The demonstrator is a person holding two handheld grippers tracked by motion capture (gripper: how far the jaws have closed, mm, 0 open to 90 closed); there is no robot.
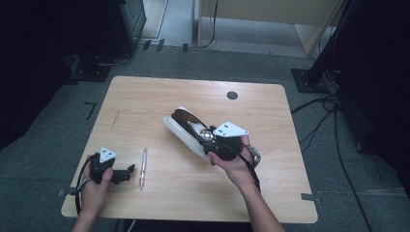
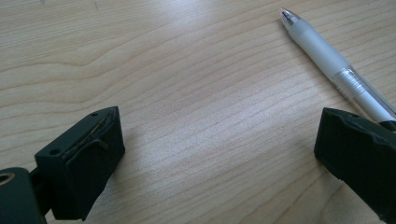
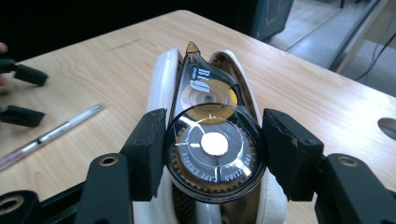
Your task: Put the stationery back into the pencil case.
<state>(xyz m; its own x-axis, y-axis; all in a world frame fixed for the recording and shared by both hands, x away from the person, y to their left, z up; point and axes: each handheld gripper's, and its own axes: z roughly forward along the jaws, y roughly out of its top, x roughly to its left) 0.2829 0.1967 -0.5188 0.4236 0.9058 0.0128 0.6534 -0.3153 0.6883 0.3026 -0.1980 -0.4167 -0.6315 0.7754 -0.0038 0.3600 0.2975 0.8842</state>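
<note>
Nearest us, the correction tape dispenser (image 3: 212, 149) sits pinched between the jaws of our right gripper (image 3: 214, 154), its round clear body squeezed from both sides and its amber tip pointing away from us. Just below and beyond it lies the open white pencil case (image 3: 161, 79), mouth up. We judge the dispenser light, hard and slick, so the flat-sided round body is the sound place to hold; too hard a squeeze might crack the plastic. Our left gripper (image 2: 219, 154) hangs spread over bare table (image 2: 187, 70), with the pen (image 2: 336, 70) just beside its right jaw, untouched.
</note>
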